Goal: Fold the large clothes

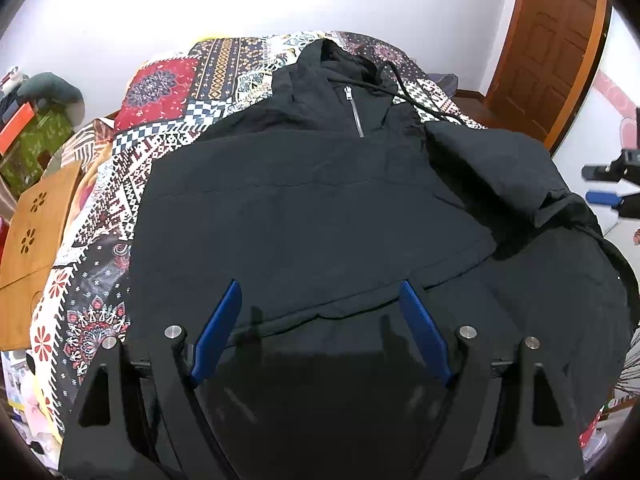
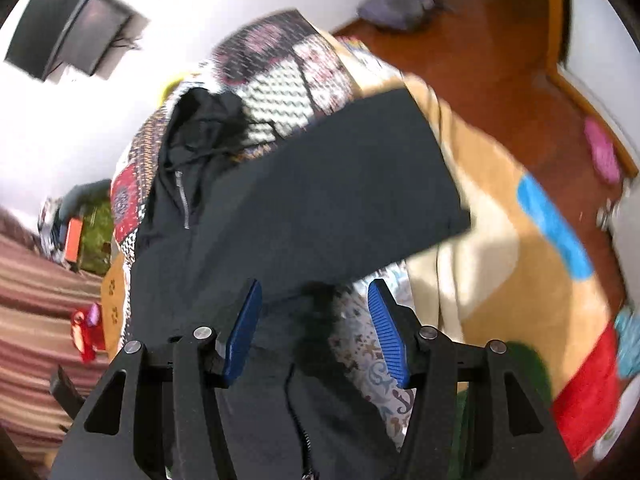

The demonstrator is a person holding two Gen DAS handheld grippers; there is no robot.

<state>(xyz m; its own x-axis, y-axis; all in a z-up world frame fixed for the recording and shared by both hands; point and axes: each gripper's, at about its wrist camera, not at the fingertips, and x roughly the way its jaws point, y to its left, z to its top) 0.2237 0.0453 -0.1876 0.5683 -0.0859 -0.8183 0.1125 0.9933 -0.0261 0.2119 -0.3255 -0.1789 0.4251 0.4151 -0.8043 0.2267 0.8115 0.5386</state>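
The black hooded nylon pullover with a short metal zip [image 1: 320,208] fills the frame's centre, spread on a patchwork-print bedspread [image 1: 168,92]. Soft, light, slippery — best pinched at hem or sleeve cuff. Left gripper [image 1: 320,300] gapes empty; right gripper [image 2: 316,300] part-open, holding nothing.

The left wrist view looks steeply down from close above the near hem of the jacket [image 1: 304,208], facing the far wall across the bed [image 1: 160,92]. The right wrist view, tilted and blurred, hangs off the bed's right edge, facing the same way. Both share the jacket's zip [image 2: 182,196], hood and patterned bedcover.
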